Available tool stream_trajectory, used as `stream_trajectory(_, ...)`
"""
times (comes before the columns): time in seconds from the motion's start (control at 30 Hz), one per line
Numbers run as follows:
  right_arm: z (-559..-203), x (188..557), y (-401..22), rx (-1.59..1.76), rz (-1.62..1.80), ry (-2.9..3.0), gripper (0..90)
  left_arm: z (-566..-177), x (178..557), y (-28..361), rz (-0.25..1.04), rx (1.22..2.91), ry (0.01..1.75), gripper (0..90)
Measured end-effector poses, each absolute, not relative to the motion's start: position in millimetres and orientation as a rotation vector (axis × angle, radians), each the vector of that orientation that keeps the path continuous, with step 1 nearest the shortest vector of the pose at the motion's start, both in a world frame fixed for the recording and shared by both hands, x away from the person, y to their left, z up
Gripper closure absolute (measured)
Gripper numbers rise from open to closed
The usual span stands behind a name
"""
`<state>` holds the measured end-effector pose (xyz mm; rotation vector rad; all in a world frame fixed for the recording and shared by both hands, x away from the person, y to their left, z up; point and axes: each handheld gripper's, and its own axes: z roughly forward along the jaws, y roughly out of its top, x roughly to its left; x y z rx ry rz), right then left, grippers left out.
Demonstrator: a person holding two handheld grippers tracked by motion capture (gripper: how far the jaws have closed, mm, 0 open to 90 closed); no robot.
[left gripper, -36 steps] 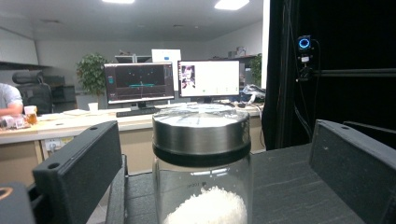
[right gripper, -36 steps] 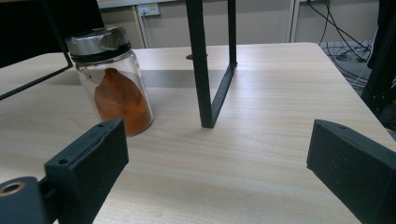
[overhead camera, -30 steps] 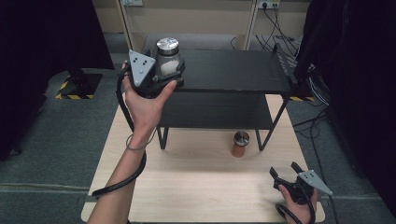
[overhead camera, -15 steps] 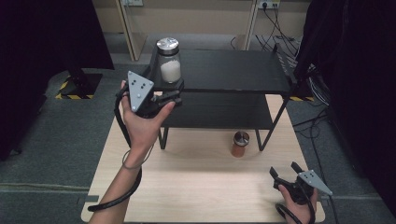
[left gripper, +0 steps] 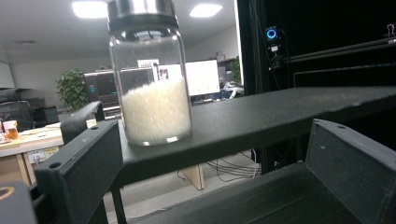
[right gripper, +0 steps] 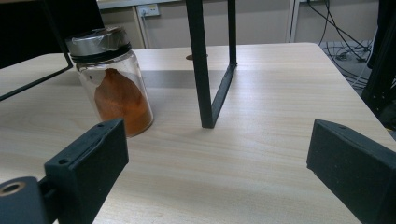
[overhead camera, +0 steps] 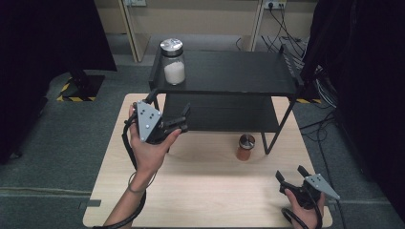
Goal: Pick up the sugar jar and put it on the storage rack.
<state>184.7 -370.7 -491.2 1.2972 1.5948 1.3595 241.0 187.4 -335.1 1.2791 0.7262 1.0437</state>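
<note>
A glass jar of white grains [overhead camera: 173, 62] with a metal lid stands at the left end of the top shelf of a black rack [overhead camera: 239, 71]. My left gripper [overhead camera: 169, 106] hovers open, below and in front of that jar, apart from it. In the left gripper view the white-grain jar [left gripper: 152, 88] rests on the shelf edge [left gripper: 261, 116] beyond the empty left gripper [left gripper: 215, 154]. A small jar of orange powder [overhead camera: 246, 147] stands on the table by the rack's front right leg. My right gripper [overhead camera: 290, 172] is open near the table's front right corner, pointing at the orange jar [right gripper: 112, 88].
The wooden table [overhead camera: 200, 191] carries the two-tier rack at its far side. A rack leg [right gripper: 201, 70] stands just right of the orange jar. Cables lie on the floor at the back right [overhead camera: 286, 33]. Grey carpet surrounds the table.
My left gripper has let go of the white-grain jar on the top shelf and drawn back and down toward the person. The right gripper has stayed put.
</note>
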Motion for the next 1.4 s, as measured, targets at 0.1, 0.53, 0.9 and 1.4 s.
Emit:
stream_trajectory(0.1, -491.2, 184.7, -371.0, 1.299, 1.361, 1.594, 5.6, -343.2, 238.7, 186.3, 1.042, 1.285, 0.729, 3.1)
stream_trajectory(0.53, -491.4, 184.5, -371.3, 1.299, 1.365, 1.593, 5.6, -362.2, 226.3, 185.1, 1.047, 1.300, 0.708, 3.1)
stream_trajectory(0.9, -491.4, 184.6, -371.3, 1.300, 1.365, 1.593, 5.6, -382.9, 215.5, 186.7, 1.032, 1.306, 0.716, 3.0)
stream_trajectory(1.4, -491.3, 184.5, -371.0, 1.298, 1.362, 1.594, 5.5, -417.5, 204.9, 189.0, 0.978, 1.307, 0.750, 2.6)
